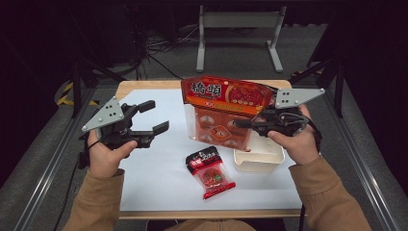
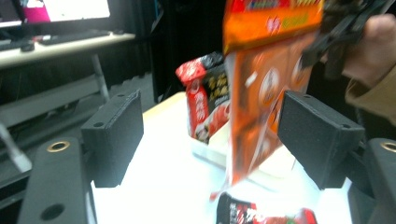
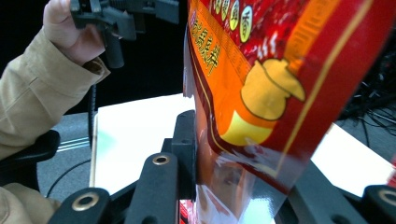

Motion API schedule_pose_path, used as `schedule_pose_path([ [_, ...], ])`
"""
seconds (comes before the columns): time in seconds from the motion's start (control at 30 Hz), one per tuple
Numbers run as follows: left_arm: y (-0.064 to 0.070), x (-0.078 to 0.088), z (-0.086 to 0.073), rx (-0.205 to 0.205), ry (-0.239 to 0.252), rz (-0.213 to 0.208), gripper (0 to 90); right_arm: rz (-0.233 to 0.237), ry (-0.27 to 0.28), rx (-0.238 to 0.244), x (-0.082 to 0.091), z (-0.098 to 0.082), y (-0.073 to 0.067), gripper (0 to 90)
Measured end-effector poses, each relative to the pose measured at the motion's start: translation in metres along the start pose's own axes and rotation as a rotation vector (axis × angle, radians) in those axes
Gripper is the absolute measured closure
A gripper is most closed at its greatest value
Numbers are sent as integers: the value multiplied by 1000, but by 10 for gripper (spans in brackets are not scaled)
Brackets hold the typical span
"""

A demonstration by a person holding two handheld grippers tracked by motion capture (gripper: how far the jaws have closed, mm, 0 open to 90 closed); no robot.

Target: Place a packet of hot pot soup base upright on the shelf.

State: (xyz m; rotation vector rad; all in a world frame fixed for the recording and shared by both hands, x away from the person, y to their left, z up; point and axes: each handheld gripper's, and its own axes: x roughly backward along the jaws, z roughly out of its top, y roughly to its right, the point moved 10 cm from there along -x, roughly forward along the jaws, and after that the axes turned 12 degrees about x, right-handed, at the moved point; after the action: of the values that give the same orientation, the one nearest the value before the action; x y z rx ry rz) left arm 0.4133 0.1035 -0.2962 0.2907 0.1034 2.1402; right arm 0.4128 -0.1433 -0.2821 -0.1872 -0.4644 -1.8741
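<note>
High view: one orange bag [image 1: 222, 113] clamped by right gripper [image 1: 243, 124]; left gripper [image 1: 155, 117] released.

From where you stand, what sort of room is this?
Probably a lab or test bench, not a kitchen: the white table sits inside a metal frame, loose cables lie on the grey floor, and a desk with a lit screen stands off to one side.

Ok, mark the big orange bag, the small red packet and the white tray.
big orange bag [image 1: 226, 98], high view, printed upper front.
small red packet [image 1: 210, 174], high view, middle of its face.
white tray [image 1: 257, 163], high view, near rim.
</note>
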Motion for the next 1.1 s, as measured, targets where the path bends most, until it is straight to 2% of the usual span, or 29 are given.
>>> schedule_pose_path([
  [0.17,-12,4,-8,21,-7,28,214,-35,-10,-7,9,-3,8,702],
  [0.37,-20,6,-19,24,-24,59,202,-80,-15,-16,20,-8,18,702],
  [0.47,-25,6,-28,23,-52,77,198,-102,-15,-24,26,-10,23,702],
  [0.77,-36,4,-54,47,-103,100,195,-167,-22,-42,40,-17,38,702],
  [1.1,-48,-2,-67,71,-125,128,192,-223,-13,-84,52,-27,51,702],
])
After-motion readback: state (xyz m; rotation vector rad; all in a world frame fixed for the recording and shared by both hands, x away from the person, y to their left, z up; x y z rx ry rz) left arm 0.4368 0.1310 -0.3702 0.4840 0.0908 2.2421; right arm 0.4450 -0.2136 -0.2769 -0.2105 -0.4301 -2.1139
